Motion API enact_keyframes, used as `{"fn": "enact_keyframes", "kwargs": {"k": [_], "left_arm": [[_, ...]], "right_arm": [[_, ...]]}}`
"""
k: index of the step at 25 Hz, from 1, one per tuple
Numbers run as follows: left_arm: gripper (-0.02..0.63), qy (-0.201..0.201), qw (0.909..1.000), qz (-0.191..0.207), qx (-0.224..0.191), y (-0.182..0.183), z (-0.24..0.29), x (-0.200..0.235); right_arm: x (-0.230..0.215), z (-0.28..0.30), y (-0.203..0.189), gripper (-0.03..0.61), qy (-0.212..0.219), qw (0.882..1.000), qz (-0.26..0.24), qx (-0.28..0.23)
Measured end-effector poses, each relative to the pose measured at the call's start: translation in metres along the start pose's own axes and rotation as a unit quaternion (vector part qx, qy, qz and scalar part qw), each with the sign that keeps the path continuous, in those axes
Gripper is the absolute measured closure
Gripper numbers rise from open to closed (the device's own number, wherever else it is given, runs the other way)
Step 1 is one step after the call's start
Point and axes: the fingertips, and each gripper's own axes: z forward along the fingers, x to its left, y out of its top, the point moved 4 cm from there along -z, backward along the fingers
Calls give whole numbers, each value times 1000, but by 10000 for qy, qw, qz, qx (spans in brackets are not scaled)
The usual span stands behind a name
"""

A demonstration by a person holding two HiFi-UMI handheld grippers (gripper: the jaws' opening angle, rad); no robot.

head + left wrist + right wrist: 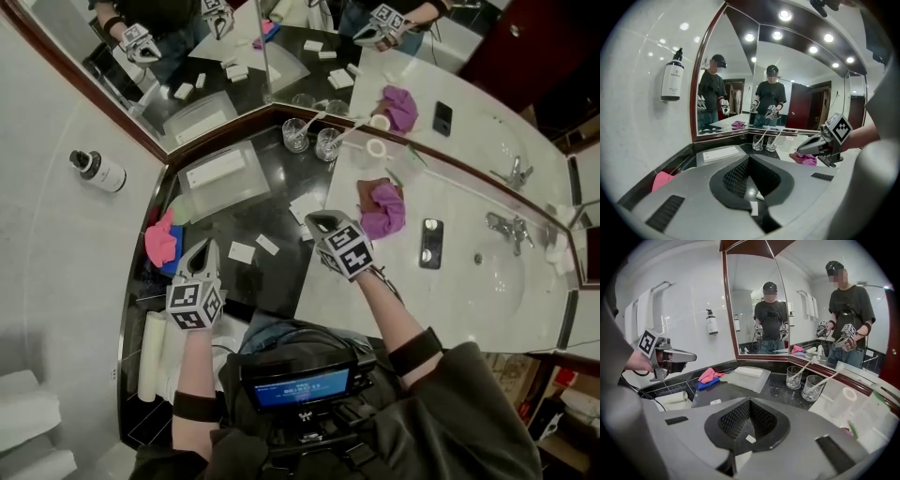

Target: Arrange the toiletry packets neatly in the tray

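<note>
Our left gripper has its jaws drawn fully together over the front of the black counter. Our right gripper is closed as well. It hovers where the black counter meets the white counter. We see nothing pinched in either one. Each gripper carries a cube of black-and-white square markers.

Loose toiletry packets, small and white, lie between the two grippers, and more lie just under the right gripper's tip. The clear tray sits beyond them toward the mirror corner, with one long white packet inside. Bare black counter lies between the tray and the loose packets.

A pink cloth crowds the tray's left side. Two glasses stand behind the tray. To the right are a magenta cloth, a dark phone and the tap.

The wall bottle has a label, and the chest screen shows lines of text. Both are too small for us to read.
</note>
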Motion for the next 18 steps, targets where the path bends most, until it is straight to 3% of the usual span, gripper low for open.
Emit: {"fn": "enact_keyframes", "kwargs": {"k": [8, 13, 15, 16, 18], "left_arm": [[614, 29, 10000, 35, 29, -3, 5, -4], [614, 6, 10000, 9, 78, -7, 8, -4], [614, -10, 9999, -10, 107, -9, 9, -4], [614, -25, 9999, -20, 127, -11, 10, -3], [614, -70, 9998, -31, 175, -15, 12, -2]], "right_arm": [[-7, 4, -18, 561, 3, 9997, -39, 220], [-14, 13, -27, 545, -257, 9985, -141, 464], [-17, 20, -33, 489, -385, 9973, -135, 618], [-18, 24, -37, 406, -431, 9965, -124, 708], [-20, 34, -43, 336, -521, 9949, -77, 866]]}}
